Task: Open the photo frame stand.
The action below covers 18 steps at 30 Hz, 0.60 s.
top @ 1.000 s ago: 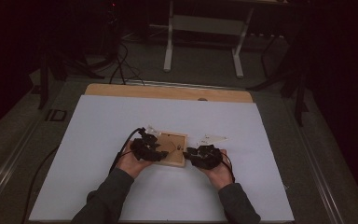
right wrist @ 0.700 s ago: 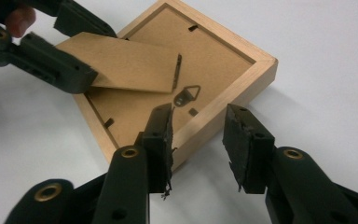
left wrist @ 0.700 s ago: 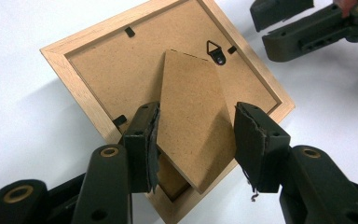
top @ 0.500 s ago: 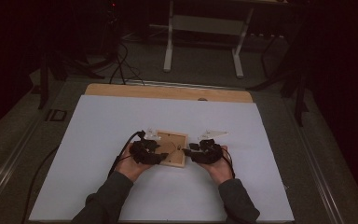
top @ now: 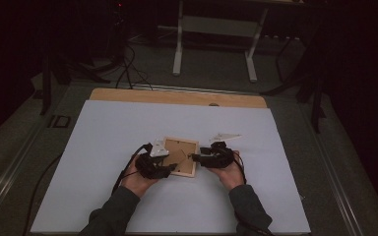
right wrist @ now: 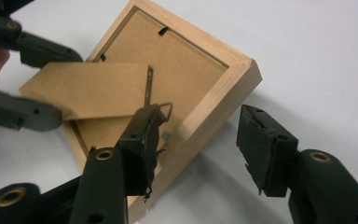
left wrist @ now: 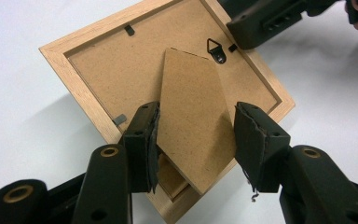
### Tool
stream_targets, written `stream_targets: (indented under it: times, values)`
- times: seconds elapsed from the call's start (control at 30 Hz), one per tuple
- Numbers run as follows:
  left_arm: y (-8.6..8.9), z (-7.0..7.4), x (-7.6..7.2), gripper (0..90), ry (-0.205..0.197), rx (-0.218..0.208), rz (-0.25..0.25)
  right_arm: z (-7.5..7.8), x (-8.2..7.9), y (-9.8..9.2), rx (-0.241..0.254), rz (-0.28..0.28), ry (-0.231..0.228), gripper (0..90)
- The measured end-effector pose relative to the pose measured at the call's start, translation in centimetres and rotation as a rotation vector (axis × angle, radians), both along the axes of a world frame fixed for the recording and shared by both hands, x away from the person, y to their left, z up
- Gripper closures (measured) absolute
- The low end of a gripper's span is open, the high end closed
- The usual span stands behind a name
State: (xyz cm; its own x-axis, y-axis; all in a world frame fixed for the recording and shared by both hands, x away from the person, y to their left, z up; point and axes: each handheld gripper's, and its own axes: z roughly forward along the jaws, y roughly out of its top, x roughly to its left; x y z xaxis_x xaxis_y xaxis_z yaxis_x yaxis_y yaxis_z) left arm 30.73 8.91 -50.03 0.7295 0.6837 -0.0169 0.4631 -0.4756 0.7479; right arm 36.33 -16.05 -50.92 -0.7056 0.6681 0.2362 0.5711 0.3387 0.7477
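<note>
A light wooden picture frame (top: pixel 179 156) (left wrist: pixel 102 60) (right wrist: pixel 200 60) lies face down on the white table, showing its brown back. Its cardboard stand flap (left wrist: pixel 191 116) (right wrist: pixel 88 88) is lifted off the back. My left gripper (top: pixel 170 164) (left wrist: pixel 196 140) is shut on the flap's two long edges. My right gripper (top: pixel 199 158) (right wrist: pixel 200 135) is at the frame's right side and its jaws have just been opening. One jaw is over the metal hanger ring (right wrist: pixel 165 109) and the other stands clear outside the frame's edge.
The white sheet (top: pixel 103 147) covers the tabletop, with a wooden strip (top: pixel 177 97) along the far edge. A small white piece (top: pixel 225 135) lies just beyond the right gripper. Cables trail from both grippers toward the person's forearms.
The right hand has edged slightly away from the person, at the frame's right edge. The left hand and the frame look unmoved.
</note>
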Motion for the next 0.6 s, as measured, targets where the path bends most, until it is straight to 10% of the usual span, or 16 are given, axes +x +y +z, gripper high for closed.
stream_targets:
  times: [0.6]
  values:
    - [0.4, -0.7, -1.6, 52.7, -0.097, -0.005, -0.031, -0.4, 1.2, -0.1, 0.102, 0.015, 0.097, 40.6]
